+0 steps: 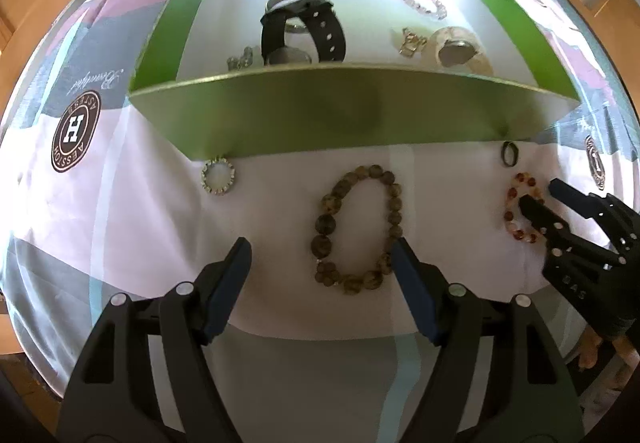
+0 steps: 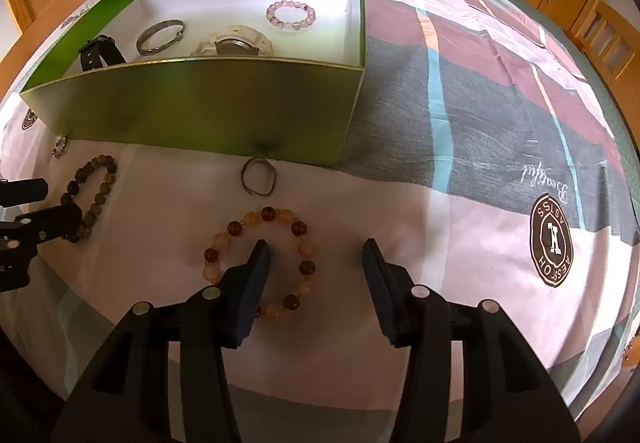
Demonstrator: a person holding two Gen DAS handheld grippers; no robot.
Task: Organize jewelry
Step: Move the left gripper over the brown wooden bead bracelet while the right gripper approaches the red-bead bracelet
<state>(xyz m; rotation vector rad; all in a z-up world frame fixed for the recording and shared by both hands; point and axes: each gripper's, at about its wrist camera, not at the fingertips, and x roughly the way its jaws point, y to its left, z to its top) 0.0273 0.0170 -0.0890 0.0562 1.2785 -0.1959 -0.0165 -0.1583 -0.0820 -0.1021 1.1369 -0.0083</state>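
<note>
Broadly, a patterned bedspread (image 2: 460, 115) carries a green box (image 1: 352, 111), the landmark for everything else. Inside the box lie a black watch (image 1: 300, 29), a white watch (image 2: 234, 43), a metal bangle (image 2: 160, 37), a pale bead bracelet (image 2: 291, 15) and small gold and silver pieces too small to tell apart.

Just in front of the box's near wall, the left gripper (image 1: 322, 263) stands wide open, holding nothing, its fingers either side of a brown bead bracelet (image 1: 356, 227); whether the pads touch the beads cannot be told. Toward the box's right front corner, the right gripper (image 2: 316, 255) is also wide open and empty, one finger (image 2: 256, 263) inside the loop of an amber bead bracelet (image 2: 260, 263), the other outside it. A dark thin ring (image 2: 259, 177) and a sparkly ring (image 1: 218, 177) lie against the box's front.

Round brown emblems (image 2: 552, 241) on the bedspread show a big "H" and letters that look like "AESTOH"; nearby script reads "Beautiful".
</note>
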